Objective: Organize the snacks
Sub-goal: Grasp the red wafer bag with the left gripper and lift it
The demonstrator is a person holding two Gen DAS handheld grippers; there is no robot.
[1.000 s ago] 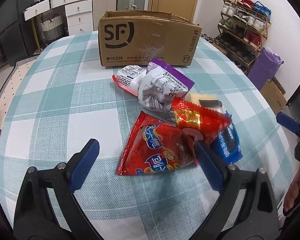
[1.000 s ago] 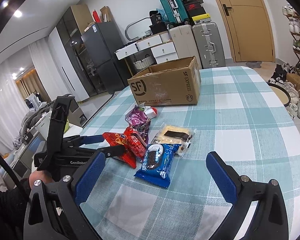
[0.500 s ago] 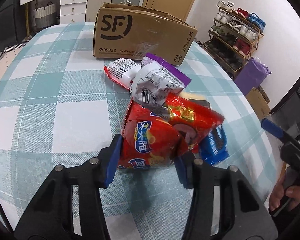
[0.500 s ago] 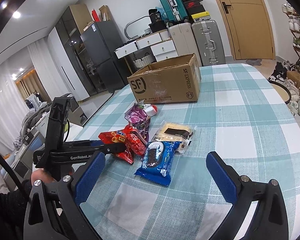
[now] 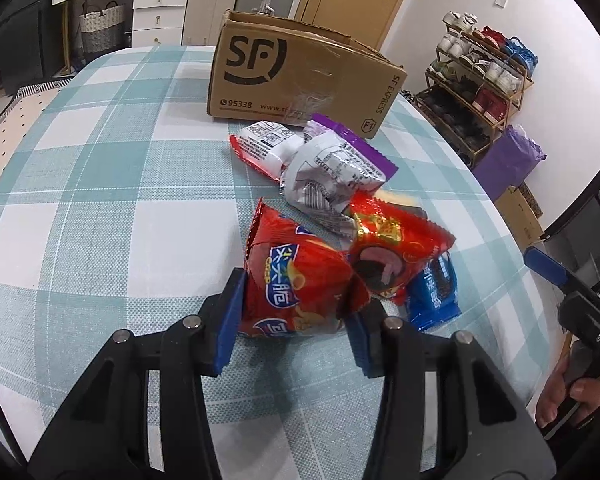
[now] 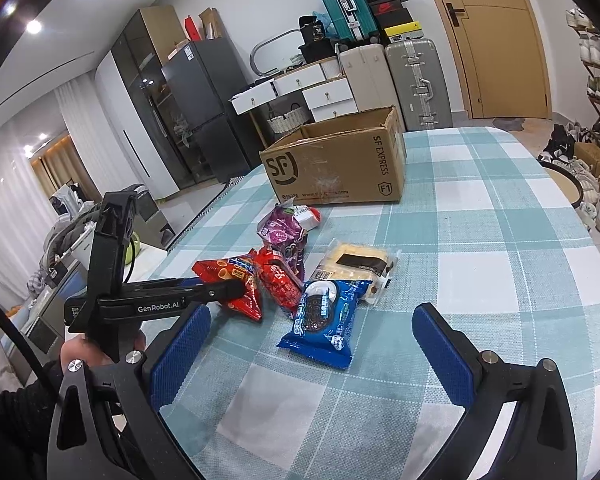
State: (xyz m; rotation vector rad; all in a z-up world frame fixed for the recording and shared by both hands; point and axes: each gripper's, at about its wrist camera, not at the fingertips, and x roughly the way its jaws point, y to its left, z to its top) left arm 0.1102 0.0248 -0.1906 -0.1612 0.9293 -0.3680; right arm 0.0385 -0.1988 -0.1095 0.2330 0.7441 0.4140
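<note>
My left gripper [image 5: 292,332] is shut on a red crisp bag [image 5: 292,276], squeezing its near end just above the table; it also shows in the right wrist view [image 6: 230,280]. Behind the bag lie a second red packet [image 5: 396,248], a blue Oreo pack [image 5: 434,292], a white and purple bag [image 5: 336,176], a red and white packet [image 5: 260,144] and a pale yellow packet [image 6: 358,264]. An open cardboard SF box [image 5: 300,76] stands beyond the pile. My right gripper [image 6: 312,352] is open and empty, in front of the Oreo pack [image 6: 324,320].
The checked tablecloth [image 5: 100,168] covers a round table. A shoe rack [image 5: 480,84] and a purple bag [image 5: 508,160] stand to the right of it. Suitcases [image 6: 416,80] and white drawers [image 6: 324,96] stand behind the box.
My left gripper moved forward and closed on the red crisp bag, then lifted its near end slightly. The right gripper stayed open and nearly still.
</note>
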